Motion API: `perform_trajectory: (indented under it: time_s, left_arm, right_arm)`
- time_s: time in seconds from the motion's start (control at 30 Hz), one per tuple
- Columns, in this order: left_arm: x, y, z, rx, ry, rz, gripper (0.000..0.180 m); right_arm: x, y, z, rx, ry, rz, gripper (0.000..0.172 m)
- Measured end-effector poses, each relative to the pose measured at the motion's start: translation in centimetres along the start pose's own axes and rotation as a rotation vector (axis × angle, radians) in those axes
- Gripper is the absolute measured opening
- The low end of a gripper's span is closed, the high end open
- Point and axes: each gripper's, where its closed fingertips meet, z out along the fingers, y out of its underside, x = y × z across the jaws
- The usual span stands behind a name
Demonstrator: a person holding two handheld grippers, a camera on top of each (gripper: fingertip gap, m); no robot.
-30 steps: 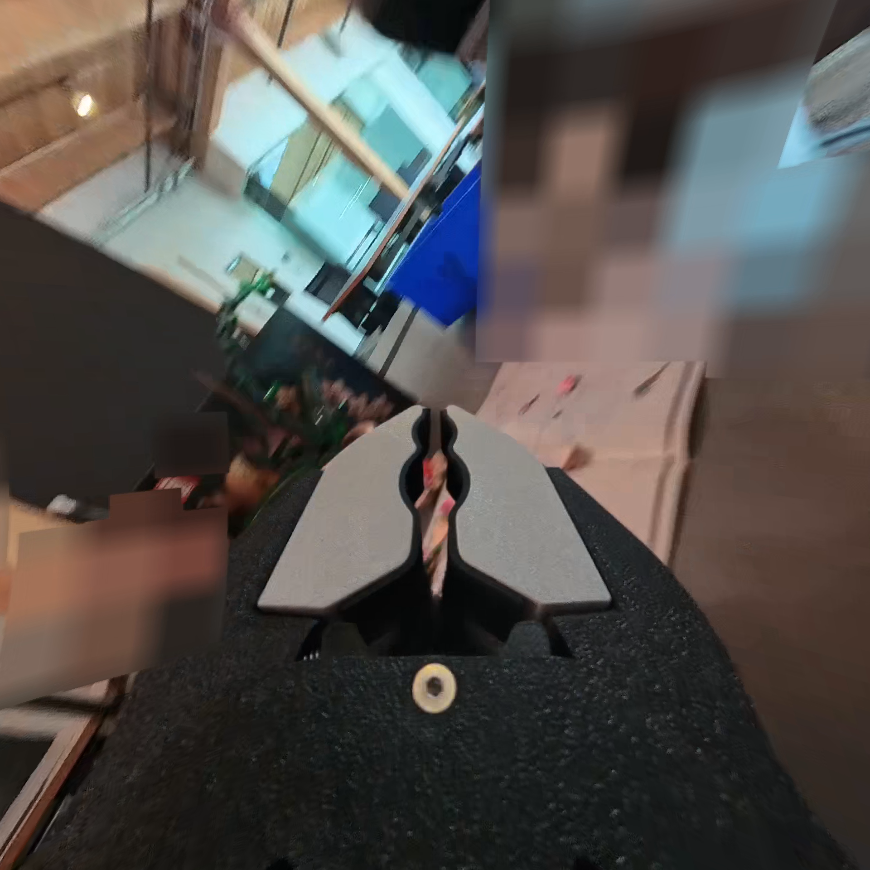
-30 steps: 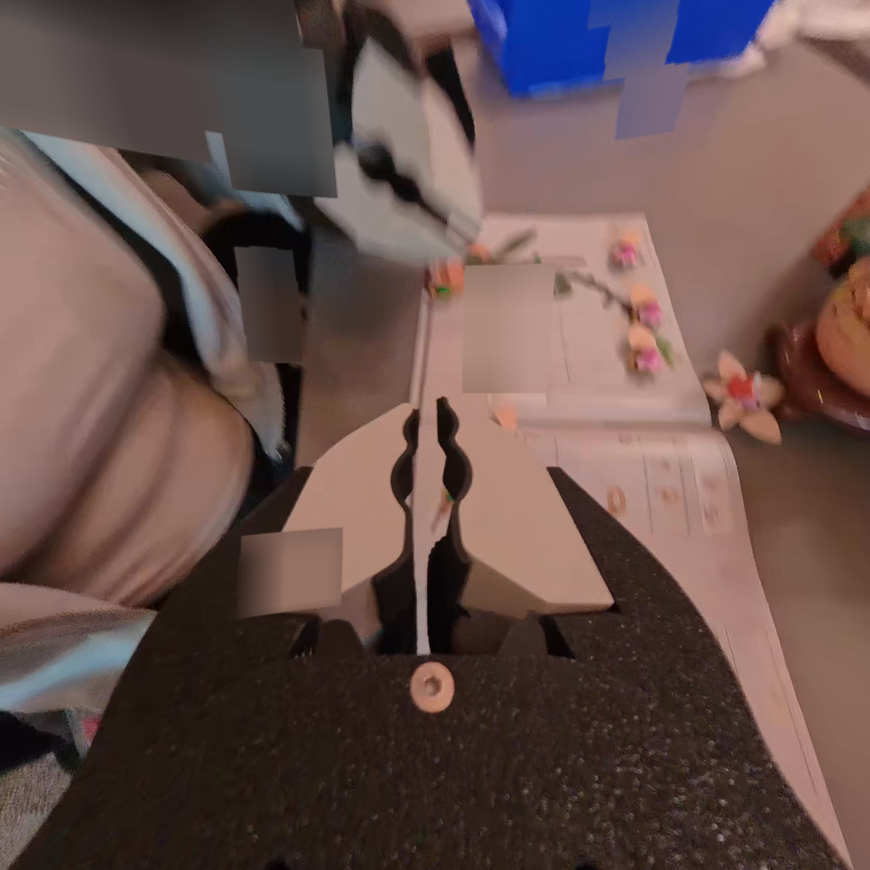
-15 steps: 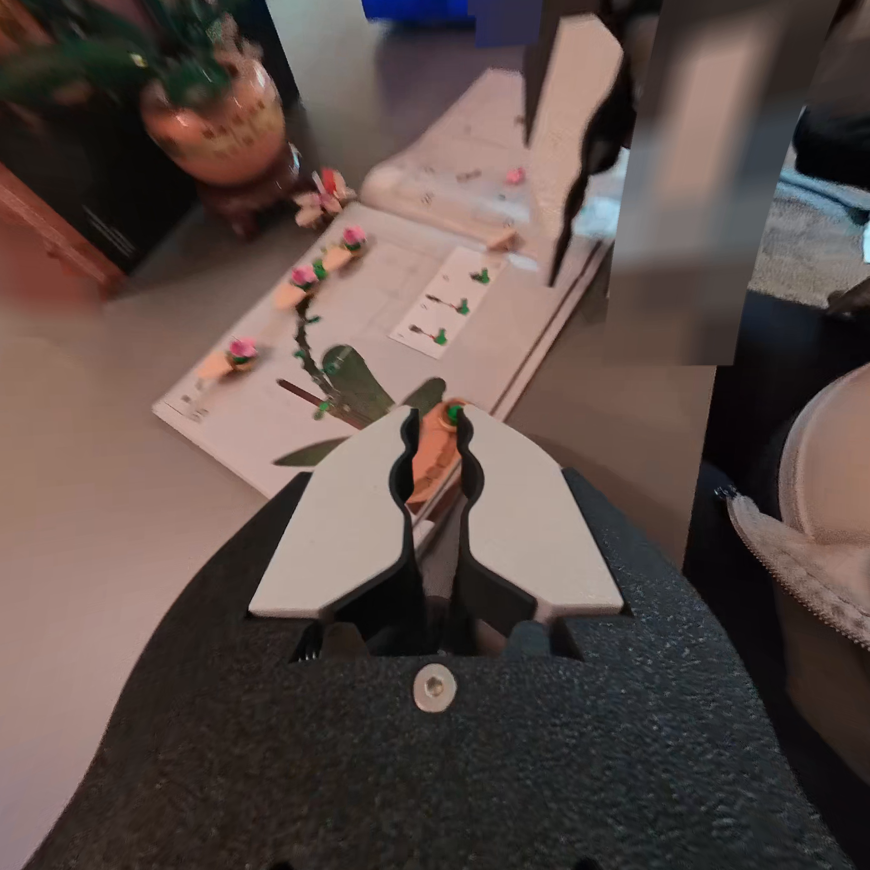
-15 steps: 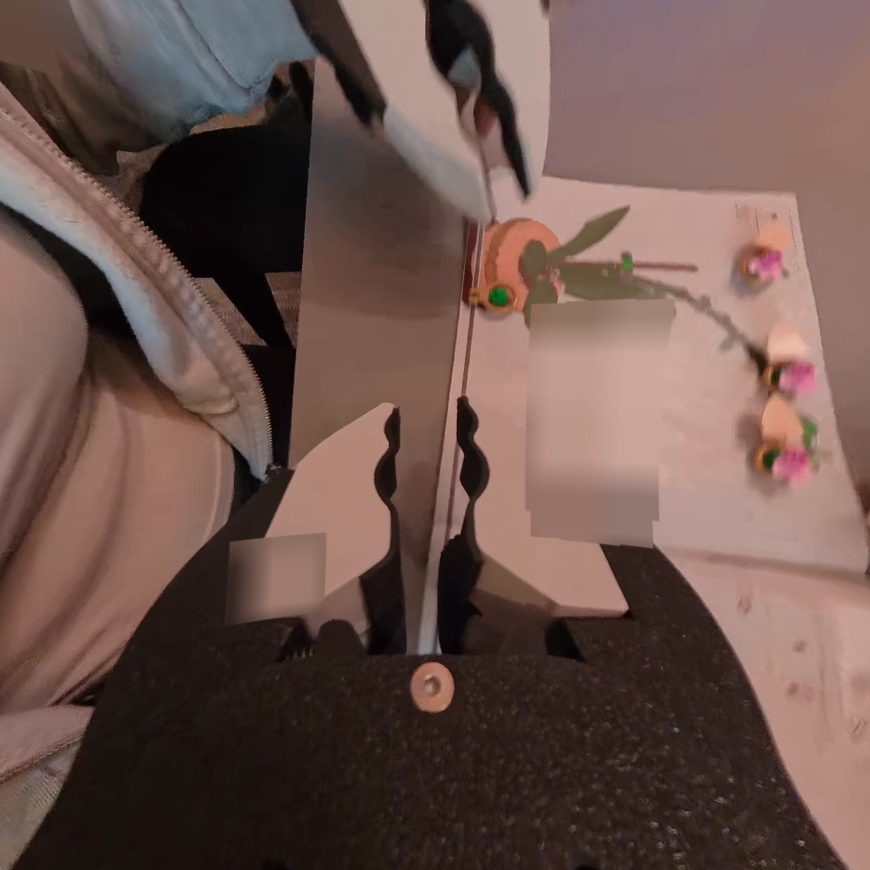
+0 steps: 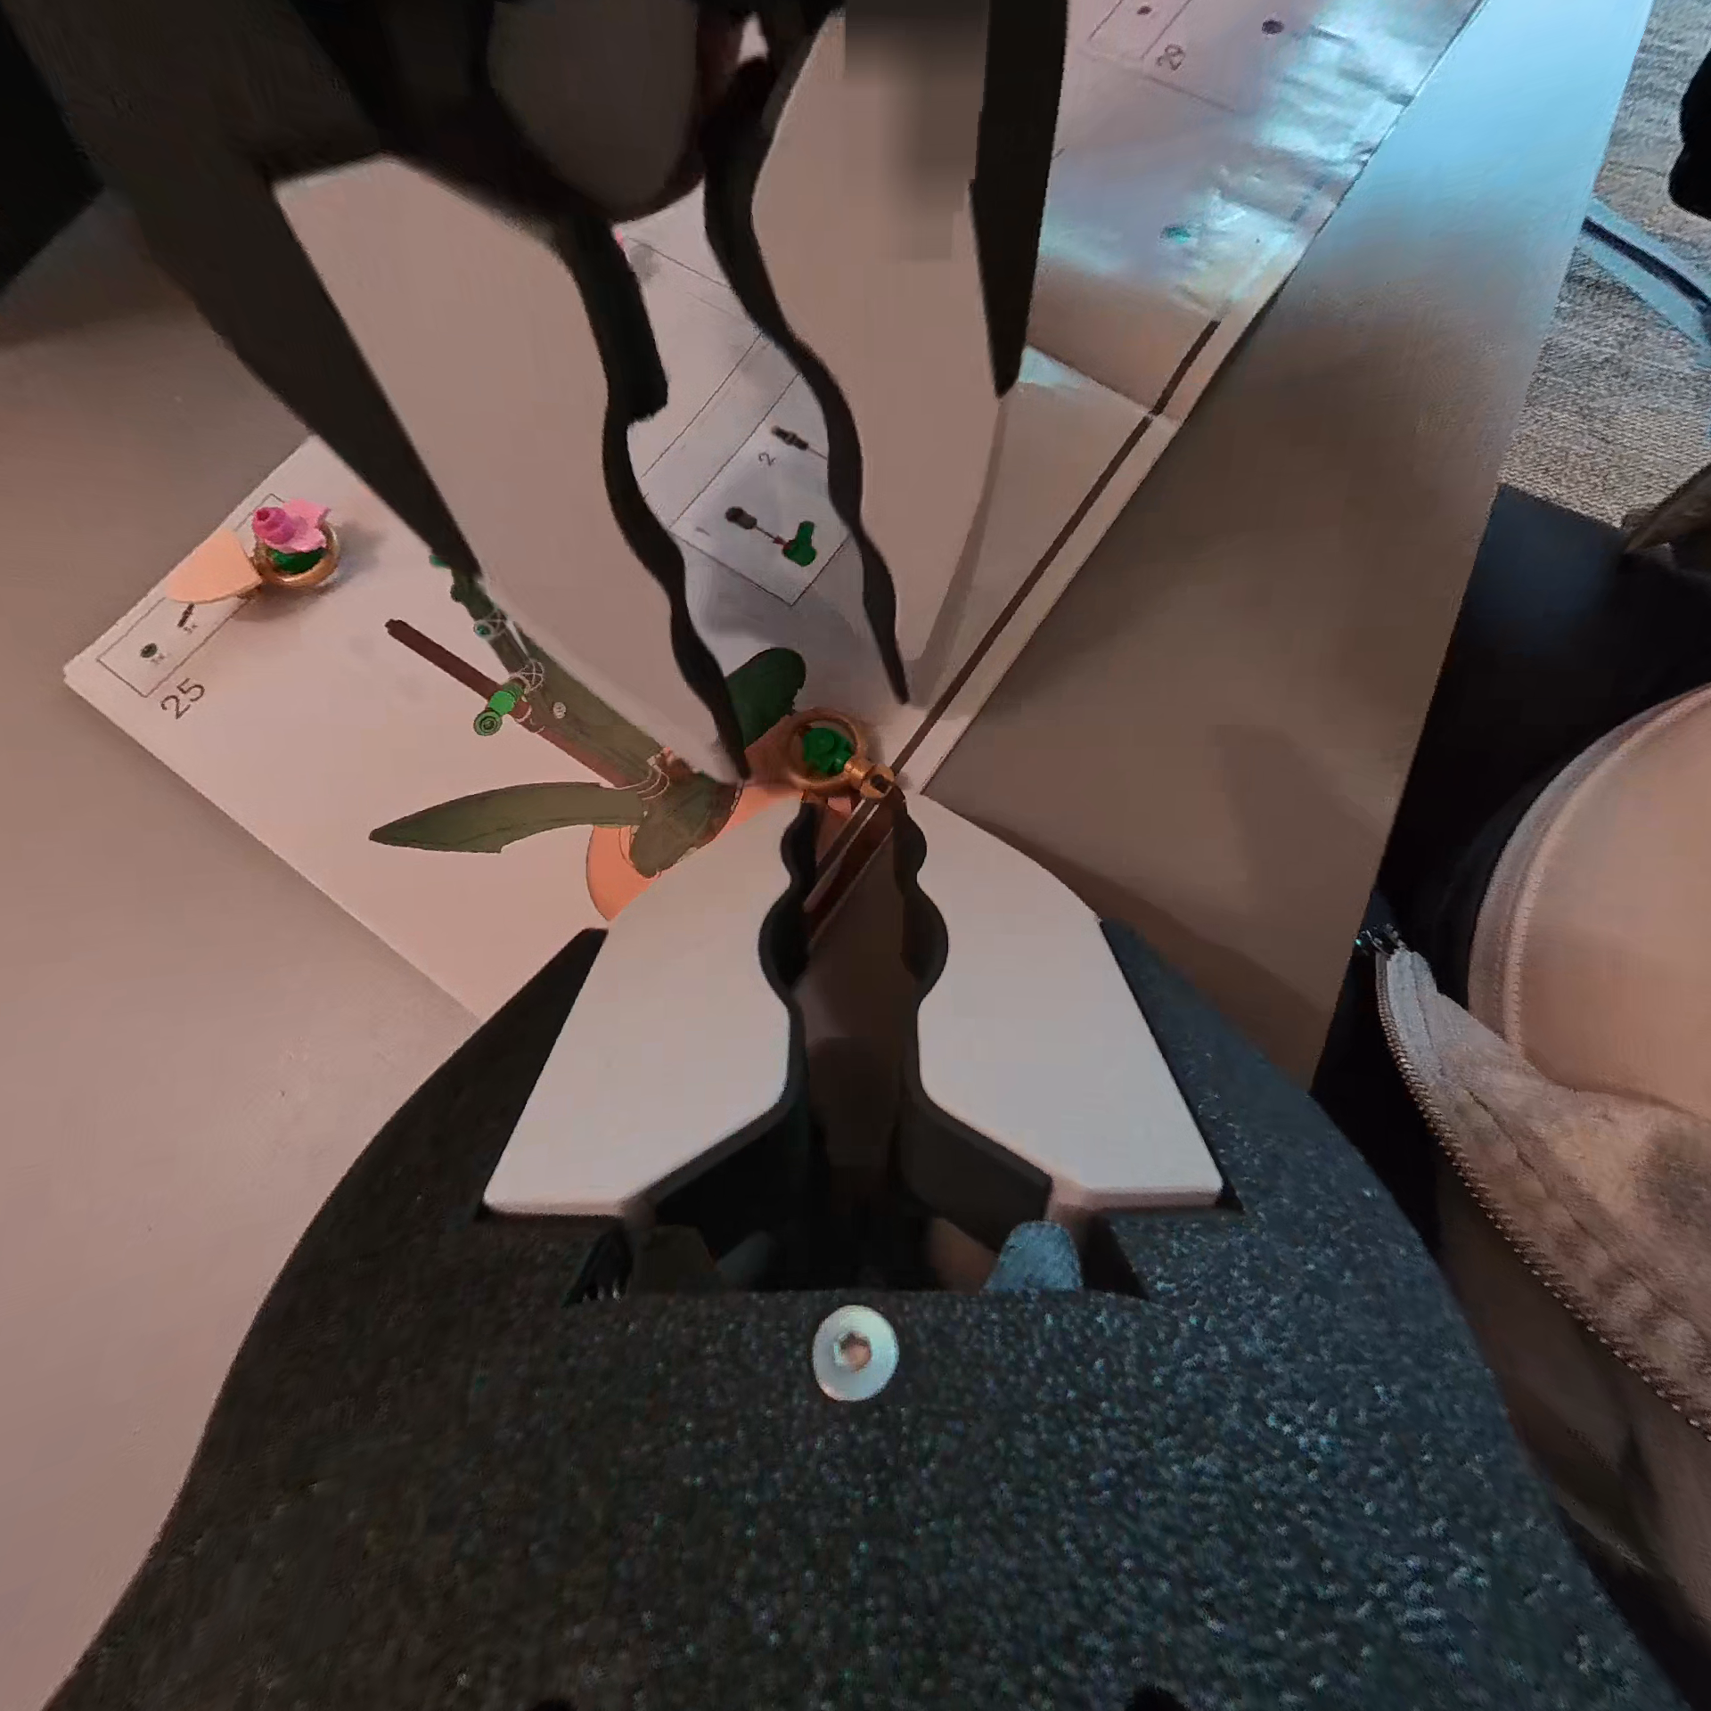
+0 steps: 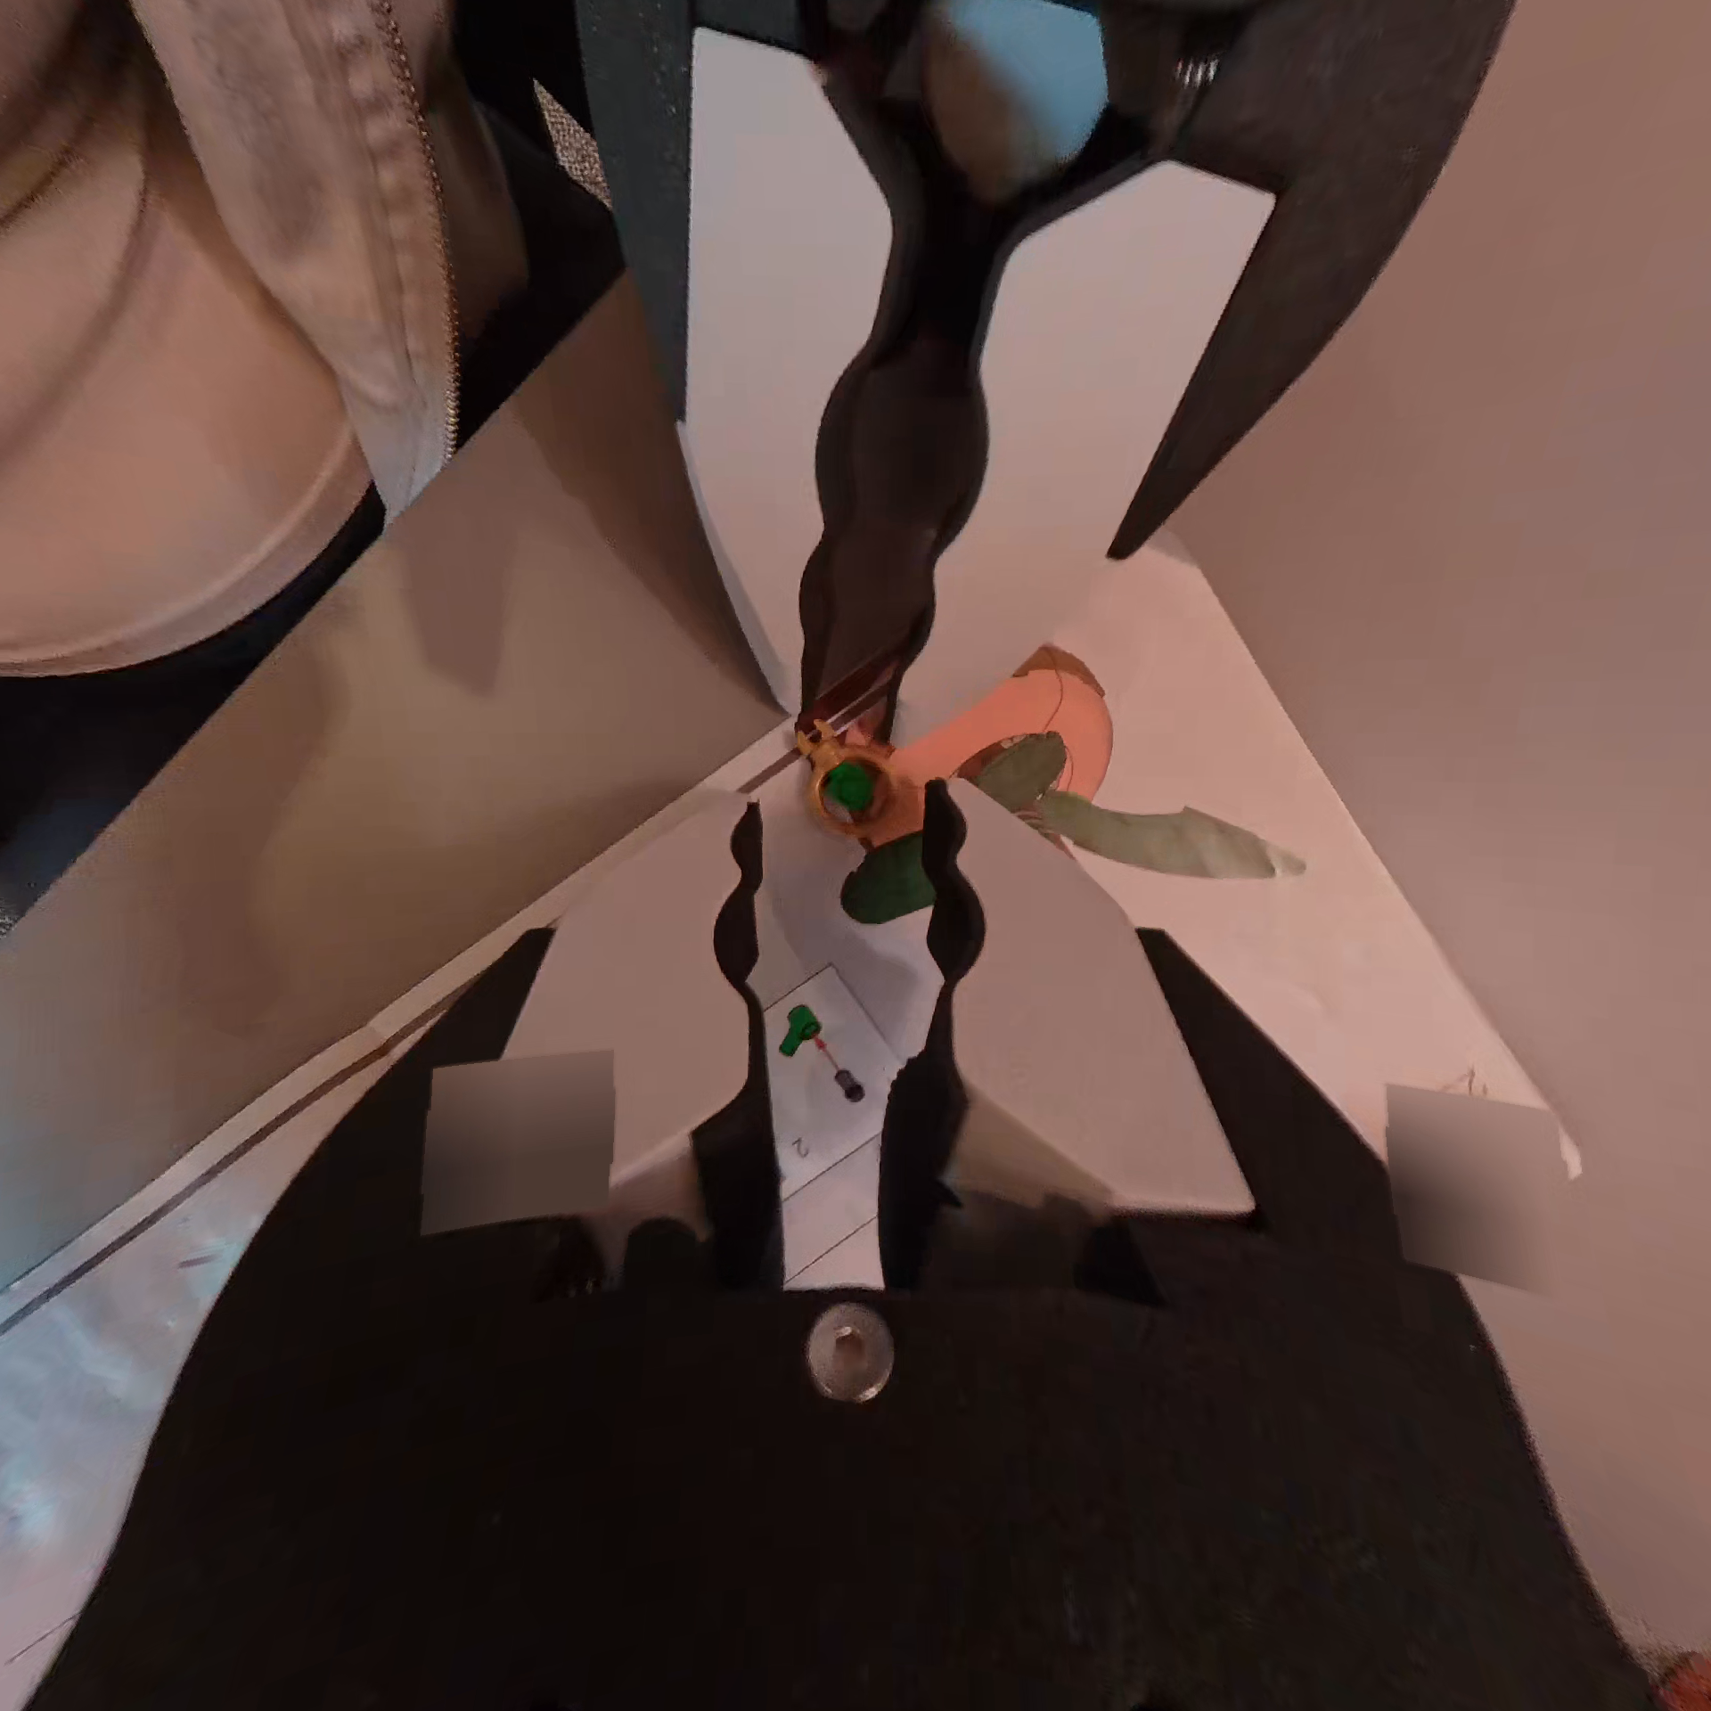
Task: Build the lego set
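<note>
Facing tip to tip, both tongs [image 5: 852, 815] [image 6: 843, 805] gape around a gold ring piece [image 5: 819, 750].

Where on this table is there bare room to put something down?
Free: the grey table left of the open booklet in the left wrist view, and the strip between the booklet and the table's near edge. Crowded: around the gold ring, where the left gripper and right gripper meet, both open.
</note>
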Motion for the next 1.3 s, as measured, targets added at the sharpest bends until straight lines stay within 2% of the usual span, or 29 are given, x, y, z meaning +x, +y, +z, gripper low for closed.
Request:
perform_trajectory:
  time_s: [0.03,0.1,0.27,0.37,0.5,0.6,0.73,0.87,1.0,1.1,1.3]
  left_arm:
    - [0.0,0.0,0.0,0.0,0.008,0.001,0.016]
    - [0.1,0.0,0.1,-0.001,0.023,-0.002,0.015]
    - [0.3,-0.2,0.1,0.002,0.045,-0.002,0.015]
    - [0.6,-0.8,-0.2,0.037,0.056,-0.001,0.015]
    - [0.9,-1.9,-0.6,0.087,0.048,0.041,0.015]
    - [0.6,-3.1,-0.1,0.113,0.024,0.055,0.015]
    - [1.3,-6.1,1.0,0.189,0.075,0.037,0.015]
    - [2.3,-8.9,2.6,0.201,0.097,0.084,0.015]
    - [3.6,-9.4,4.6,0.163,0.115,0.134,0.015]
    - [4.6,-9.7,5.9,0.156,0.149,0.157,0.016]
    - [6.2,-10.9,7.2,0.159,0.203,0.228,0.016]
  right_arm:
    - [0.2,0.0,0.3,-0.004,0.005,-0.009,0.031]
    - [0.1,0.0,0.7,-0.002,-0.012,-0.027,0.018]
    - [-0.5,0.4,0.4,0.064,0.004,0.017,0.018]
    - [-2.1,1.5,-1.3,0.083,0.057,0.082,0.018]
    - [-6.4,5.0,-5.6,0.051,0.187,0.167,0.018]
    - [-10.7,8.7,-7.6,-0.032,0.219,0.245,0.018]
    - [-14.6,11.9,-8.0,-0.061,0.22,0.328,0.018]
    - [-14.4,13.9,-7.9,-0.051,0.344,0.492,0.018]
    - [-14.2,14.2,-7.3,0.018,0.468,0.714,0.018]
    - [-14.1,12.8,-7.1,0.132,0.513,0.865,0.018]
    - [-14.0,12.4,-6.4,0.118,0.562,0.932,0.028]
